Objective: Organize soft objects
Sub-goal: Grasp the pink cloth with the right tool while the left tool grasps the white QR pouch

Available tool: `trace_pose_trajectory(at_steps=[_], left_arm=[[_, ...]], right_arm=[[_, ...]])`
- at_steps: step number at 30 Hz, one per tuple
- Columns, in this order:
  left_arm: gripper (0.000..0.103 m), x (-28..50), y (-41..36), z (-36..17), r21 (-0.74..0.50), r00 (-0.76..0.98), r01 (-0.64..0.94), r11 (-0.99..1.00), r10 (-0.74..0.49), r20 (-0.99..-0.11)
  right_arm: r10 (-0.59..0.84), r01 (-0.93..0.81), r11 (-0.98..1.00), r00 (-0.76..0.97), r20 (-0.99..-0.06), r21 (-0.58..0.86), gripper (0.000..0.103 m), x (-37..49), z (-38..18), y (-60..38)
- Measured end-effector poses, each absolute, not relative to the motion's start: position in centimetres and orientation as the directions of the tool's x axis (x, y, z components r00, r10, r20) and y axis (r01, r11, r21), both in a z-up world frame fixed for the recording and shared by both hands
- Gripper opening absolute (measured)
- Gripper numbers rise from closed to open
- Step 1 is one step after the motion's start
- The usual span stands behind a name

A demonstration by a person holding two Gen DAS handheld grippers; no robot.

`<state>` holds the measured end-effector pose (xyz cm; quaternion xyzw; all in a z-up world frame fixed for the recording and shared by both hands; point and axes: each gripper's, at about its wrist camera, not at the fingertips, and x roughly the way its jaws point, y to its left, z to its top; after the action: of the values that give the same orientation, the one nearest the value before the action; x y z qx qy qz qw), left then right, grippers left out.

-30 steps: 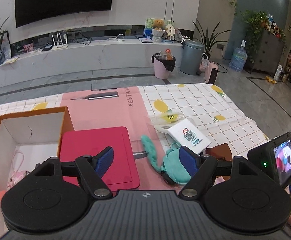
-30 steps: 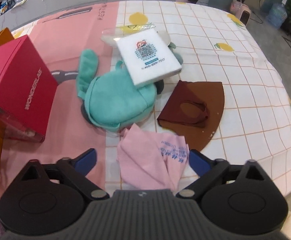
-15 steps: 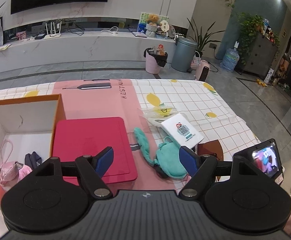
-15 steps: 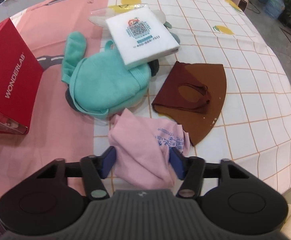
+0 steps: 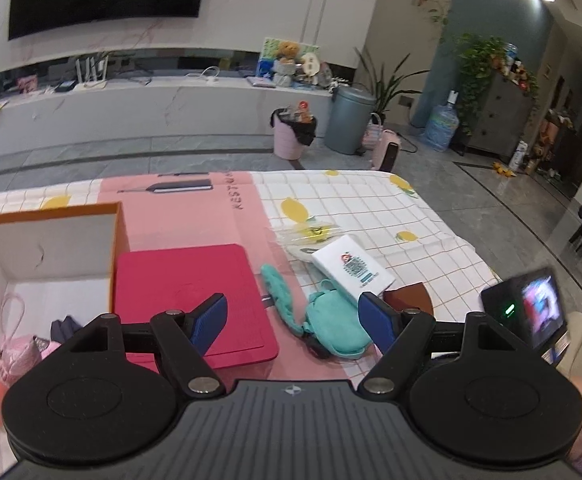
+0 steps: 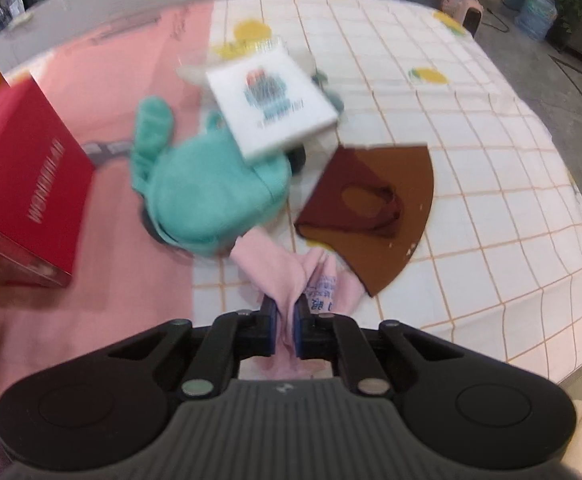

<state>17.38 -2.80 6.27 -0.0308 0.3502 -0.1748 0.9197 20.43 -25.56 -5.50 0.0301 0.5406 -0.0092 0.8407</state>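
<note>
Right claw point(image 6: 285, 320) — pinched tight on pink cloth point(image 6: 279, 264) — left claw point(image 5: 294, 316) agape.

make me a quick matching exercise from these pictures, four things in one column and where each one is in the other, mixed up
Things:
1. pink cloth
2. white packet
3. brown mask
4. pink pouch

Places:
A. inside the open orange box
B. flat on the checked tablecloth, right of the teal plush
C. pinched in the right gripper
D. resting on top of the teal plush

Pairs: 1-C, 2-D, 3-B, 4-A

The left gripper is open and holds nothing.
</note>
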Motion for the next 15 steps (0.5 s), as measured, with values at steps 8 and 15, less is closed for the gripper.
trace_pose_trajectory(at_steps=[8, 15], left_arm=[[0.088, 18.0, -5.2, 4.5, -0.312, 0.592, 0.401, 0.861, -0.504, -0.630], [0.088, 21.0, -9.6, 1.5, -0.323, 0.529, 0.337, 0.884, -0.462, -0.712]], right_arm=[[-0.030, 0.132, 0.990, 0.593, -0.805, 0.060, 0.006, 21.6, 1.8, -28.7], [-0.123, 0.263, 0.963, 0.636, -0.762, 0.064, 0.006, 23.6, 2.6, -32.2]])
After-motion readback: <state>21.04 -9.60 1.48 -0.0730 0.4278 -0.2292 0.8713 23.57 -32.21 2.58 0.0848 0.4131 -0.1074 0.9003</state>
